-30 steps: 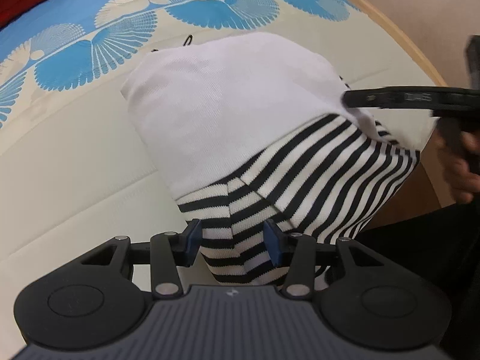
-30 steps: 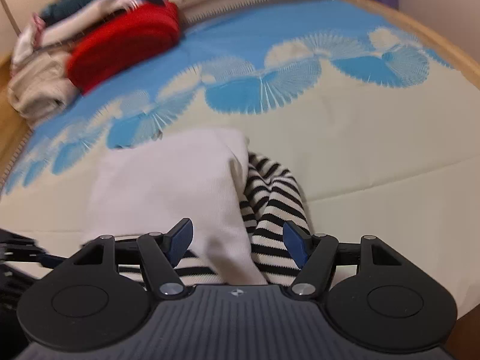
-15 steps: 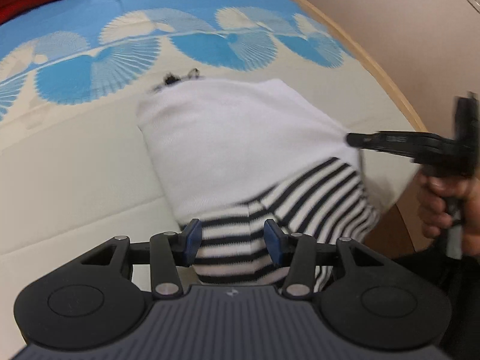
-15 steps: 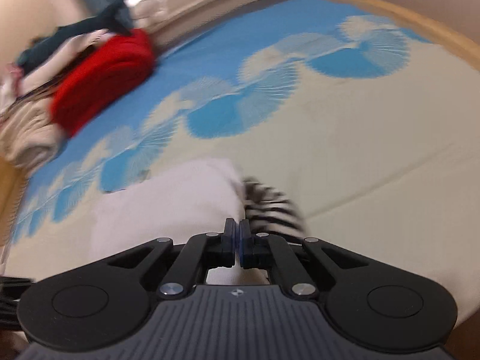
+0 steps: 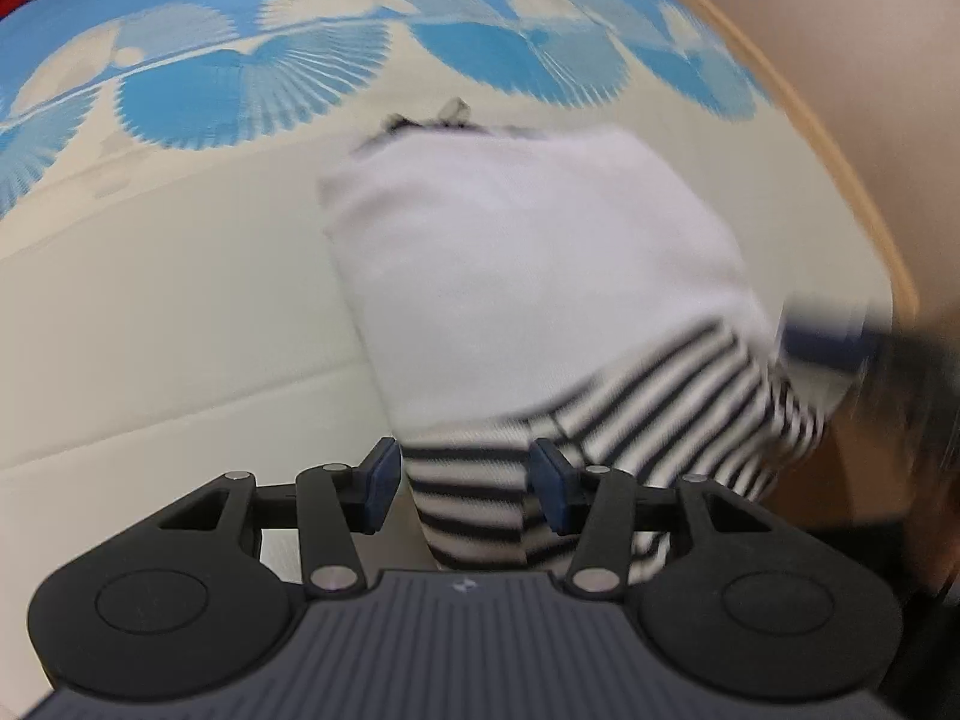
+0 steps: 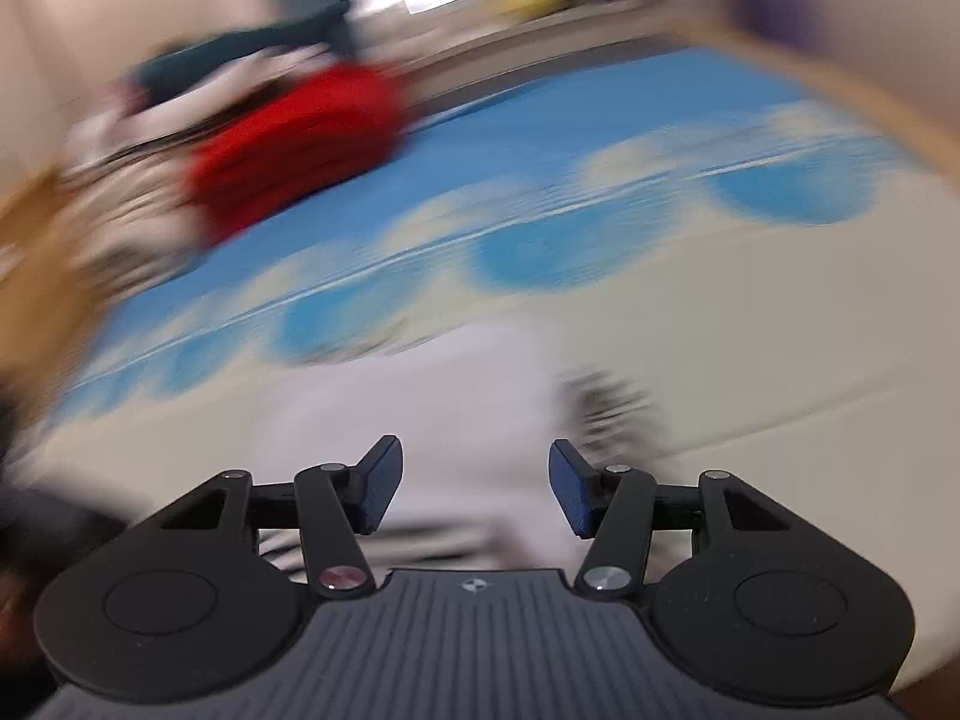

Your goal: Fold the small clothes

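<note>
Currently the white-and-striped garment [image 5: 528, 276] lies folded on the patterned surface [image 5: 150, 312]. Left gripper [image 5: 462, 483] opening, striped sleeve between its pads; right gripper [image 6: 474, 486] opening above white cloth, gripping nothing.

Soft knit garment [image 5: 528, 276], white and striped; matt printed cloth cover [image 5: 180, 312].

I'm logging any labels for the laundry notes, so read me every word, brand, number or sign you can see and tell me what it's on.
No readable words or numbers in either view.
Left claw: a small pale emblem on its housing, a mark, not letters.
Right claw: a similar small round emblem on its housing, no text.
Striped garment and white garment: no tag or print visible.
Cloth: only a blue fan pattern.
</note>
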A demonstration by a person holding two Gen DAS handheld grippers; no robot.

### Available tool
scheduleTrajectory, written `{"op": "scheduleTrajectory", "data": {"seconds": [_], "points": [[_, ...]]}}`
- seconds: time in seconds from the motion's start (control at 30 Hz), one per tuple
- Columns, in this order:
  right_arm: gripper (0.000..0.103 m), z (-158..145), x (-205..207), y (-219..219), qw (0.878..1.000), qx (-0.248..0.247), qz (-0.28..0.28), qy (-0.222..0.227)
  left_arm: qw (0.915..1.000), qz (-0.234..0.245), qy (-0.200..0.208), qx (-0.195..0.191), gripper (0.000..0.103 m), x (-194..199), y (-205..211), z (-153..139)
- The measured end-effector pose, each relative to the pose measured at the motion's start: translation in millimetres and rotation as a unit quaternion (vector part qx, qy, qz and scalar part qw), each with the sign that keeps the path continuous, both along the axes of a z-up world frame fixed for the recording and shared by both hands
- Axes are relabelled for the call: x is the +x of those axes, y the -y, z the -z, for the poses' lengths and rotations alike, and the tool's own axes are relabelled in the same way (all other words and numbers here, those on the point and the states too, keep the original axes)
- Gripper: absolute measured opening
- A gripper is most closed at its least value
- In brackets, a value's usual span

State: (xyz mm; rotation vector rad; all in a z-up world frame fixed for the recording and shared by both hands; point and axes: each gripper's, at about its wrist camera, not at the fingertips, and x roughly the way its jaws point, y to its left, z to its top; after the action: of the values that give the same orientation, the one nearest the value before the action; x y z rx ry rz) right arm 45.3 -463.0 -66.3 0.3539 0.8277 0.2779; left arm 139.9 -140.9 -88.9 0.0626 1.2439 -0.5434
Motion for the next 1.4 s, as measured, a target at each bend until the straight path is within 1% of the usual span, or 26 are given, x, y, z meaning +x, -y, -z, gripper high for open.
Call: {"op": "scheduleTrajectory", "data": {"seconds": [0.07, 0.1, 0.13, 0.2, 0.23, 0.27, 0.33, 0.37, 0.4, 0.47, 0.5, 0.57, 0.63, 0.7, 0.8, 0.9, 1.0, 1.03, 1.07, 1.1, 1.13, 1.17, 1.23, 1.33, 1.37, 1.4], "points": [[0.056, 14, -1, -25, 0.996, -0.045, -0.068, -0.022, 0.9996, -0.025, -0.002, -0.010, 0.054, 10, -6, -6], [0.056, 25, -1, -39, 0.990, -0.091, -0.098, -0.042, 0.9994, -0.032, -0.006, -0.016, 0.055, 15, -10, -9], [0.058, 41, 0, -51, 0.980, -0.145, -0.118, -0.070, 0.9990, -0.036, -0.014, -0.024, 0.057, 23, -14, -10], [0.064, 61, 1, -59, 0.964, -0.201, -0.139, -0.105, 0.9977, -0.044, -0.034, -0.038, 0.064, 39, -22, -9], [0.070, 63, 1, -62, 0.959, -0.216, -0.147, -0.108, 0.9974, -0.046, -0.038, -0.040, 0.070, 45, -26, -9], [0.071, 62, 1, -63, 0.957, -0.218, -0.154, -0.109, 0.9974, -0.048, -0.038, -0.038, 0.076, 52, -29, -8], [0.069, 54, 2, -57, 0.961, -0.208, -0.147, -0.105, 0.9972, -0.053, -0.036, -0.038, 0.079, 66, -33, -3], [0.069, 48, 1, -54, 0.966, -0.193, -0.138, -0.099, 0.9965, -0.057, -0.042, -0.044, 0.079, 73, -35, 1], [0.068, 39, 2, -47, 0.974, -0.167, -0.122, -0.088, 0.9951, -0.062, -0.053, -0.056, 0.079, 80, -37, 7], [0.067, 25, 5, -33, 0.986, -0.126, -0.081, -0.071, 0.9904, -0.078, -0.081, -0.080, 0.079, 93, -39, 19], [0.067, 21, 0, -26, 0.990, -0.113, -0.058, -0.066, 0.9890, -0.084, -0.088, -0.084, 0.079, 98, -39, 24], [0.068, 20, 6, -10, 0.992, -0.101, -0.009, -0.071, 0.9891, -0.088, -0.090, -0.077, 0.079, 104, -34, 32], [0.068, 29, 15, 4, 0.989, -0.110, 0.032, -0.095, 0.9883, -0.091, -0.095, -0.077, 0.079, 109, -27, 40], [0.068, 43, 24, 12, 0.981, -0.131, 0.057, -0.134, 0.9870, -0.092, -0.103, -0.081, 0.079, 114, -22, 47], [0.069, 63, 32, 18, 0.969, -0.148, 0.072, -0.183, 0.9835, -0.099, -0.118, -0.096, 0.079, 122, -19, 58], [0.069, 71, 38, 23, 0.965, -0.146, 0.082, -0.204, 0.9782, -0.107, -0.134, -0.117, 0.079, 129, -15, 68], [0.062, 72, 43, 22, 0.964, -0.131, 0.083, -0.215, 0.9752, -0.104, -0.141, -0.135, 0.080, 132, -8, 76], [0.053, 72, 44, 22, 0.965, -0.123, 0.081, -0.216, 0.9756, -0.102, -0.140, -0.135, 0.079, 132, -6, 78], [0.040, 72, 45, 21, 0.966, -0.114, 0.076, -0.217, 0.9770, -0.098, -0.136, -0.132, 0.076, 131, -3, 78], [0.033, 72, 47, 21, 0.968, -0.104, 0.071, -0.217, 0.9790, -0.091, -0.130, -0.129, 0.073, 130, 0, 77], [0.026, 72, 49, 19, 0.969, -0.104, 0.066, -0.216, 0.9808, -0.083, -0.123, -0.127, 0.062, 129, 3, 74], [0.018, 70, 52, 15, 0.969, -0.107, 0.061, -0.215, 0.9826, -0.074, -0.116, -0.125, 0.048, 128, 5, 71], [0.015, 68, 55, 10, 0.969, -0.109, 0.057, -0.214, 0.9855, -0.053, -0.102, -0.125, 0.035, 127, 6, 59], [0.014, 65, 61, 6, 0.968, -0.107, 0.070, -0.216, 0.9853, -0.055, -0.078, -0.142, 0.031, 131, -6, 35], [0.013, 62, 64, 5, 0.969, -0.100, 0.076, -0.212, 0.9861, -0.059, -0.061, -0.143, 0.031, 133, -12, 24], [0.013, 59, 68, 3, 0.971, -0.091, 0.081, -0.204, 0.9886, -0.058, -0.036, -0.134, 0.031, 134, -17, 12]]}}
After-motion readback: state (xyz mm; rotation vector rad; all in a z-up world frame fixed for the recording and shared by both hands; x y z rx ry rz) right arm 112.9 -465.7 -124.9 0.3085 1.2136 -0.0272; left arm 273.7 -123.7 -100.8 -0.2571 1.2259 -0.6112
